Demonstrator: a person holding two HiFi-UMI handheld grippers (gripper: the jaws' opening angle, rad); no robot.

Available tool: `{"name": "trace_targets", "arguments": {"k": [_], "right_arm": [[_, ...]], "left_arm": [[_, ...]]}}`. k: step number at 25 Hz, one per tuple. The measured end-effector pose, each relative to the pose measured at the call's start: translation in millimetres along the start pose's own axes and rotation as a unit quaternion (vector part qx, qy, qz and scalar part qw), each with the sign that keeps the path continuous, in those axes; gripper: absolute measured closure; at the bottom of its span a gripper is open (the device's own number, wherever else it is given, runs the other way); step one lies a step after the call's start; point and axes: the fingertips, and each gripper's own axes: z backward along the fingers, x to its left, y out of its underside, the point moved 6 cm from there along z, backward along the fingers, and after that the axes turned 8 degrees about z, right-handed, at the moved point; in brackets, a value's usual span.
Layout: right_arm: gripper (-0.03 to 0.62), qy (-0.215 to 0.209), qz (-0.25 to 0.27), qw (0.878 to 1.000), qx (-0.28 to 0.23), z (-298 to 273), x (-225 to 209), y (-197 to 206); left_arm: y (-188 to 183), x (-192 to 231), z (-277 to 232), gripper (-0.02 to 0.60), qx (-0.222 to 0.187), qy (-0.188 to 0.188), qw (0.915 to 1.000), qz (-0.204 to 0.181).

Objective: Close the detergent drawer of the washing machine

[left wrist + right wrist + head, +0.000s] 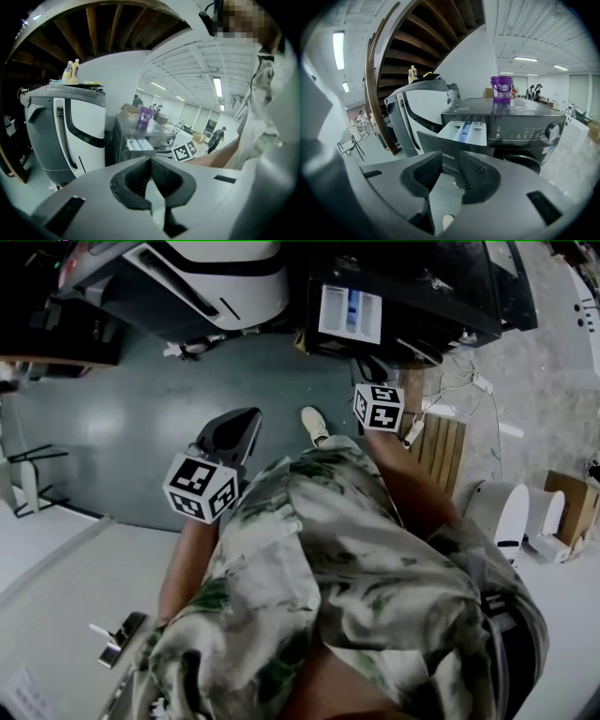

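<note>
The dark washing machine [525,126] stands ahead with its detergent drawer [461,129] pulled out, white and blue inside. My right gripper [450,157] is open and empty. The drawer's dark front panel [440,146] shows through the gap just beyond its tips; whether they touch it I cannot tell. In the head view the right gripper's marker cube [379,407] hangs below the open drawer [350,313]. My left gripper [151,160] is shut with nothing in it, held back and to the left [234,432]. It also looks toward the drawer [138,144].
A purple tub [501,88] stands on top of the washer. A large grey-and-white machine [417,117] sits to its left under a wooden staircase [417,37]. A wooden pallet [441,451], a white appliance [502,512] and a cardboard box [572,502] lie to the right.
</note>
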Motion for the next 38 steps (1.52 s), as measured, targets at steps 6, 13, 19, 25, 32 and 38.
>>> {"name": "trace_targets", "arguments": {"k": [6,13,19,25,32,38], "right_arm": [[0.463,0.0,-0.015,1.0,0.013,-21,-10,-1],[0.468,-0.003,-0.026,0.999,0.028,-34,-13,-1],[0.473,-0.003,-0.034,0.999,0.032,-39,-14,-3],[0.479,-0.006,-0.033,0.999,0.032,-46,-20,-9],[0.482,-0.016,-0.029,0.999,0.032,-48,-23,-11],[0.487,-0.019,-0.026,0.999,0.032,-53,-27,-13]], "left_arm": [[-10,9,-14,0.558,0.005,0.001,1.0,0.003],[-17,19,-24,0.558,0.007,0.004,0.9999,0.01],[-22,23,-31,0.558,0.01,0.009,0.9999,0.008],[-25,22,-35,0.558,0.014,0.008,0.9999,0.0],[-30,22,-42,0.558,0.016,0.007,0.9998,0.002],[-35,26,-48,0.558,0.016,0.005,0.9998,0.006]]}}
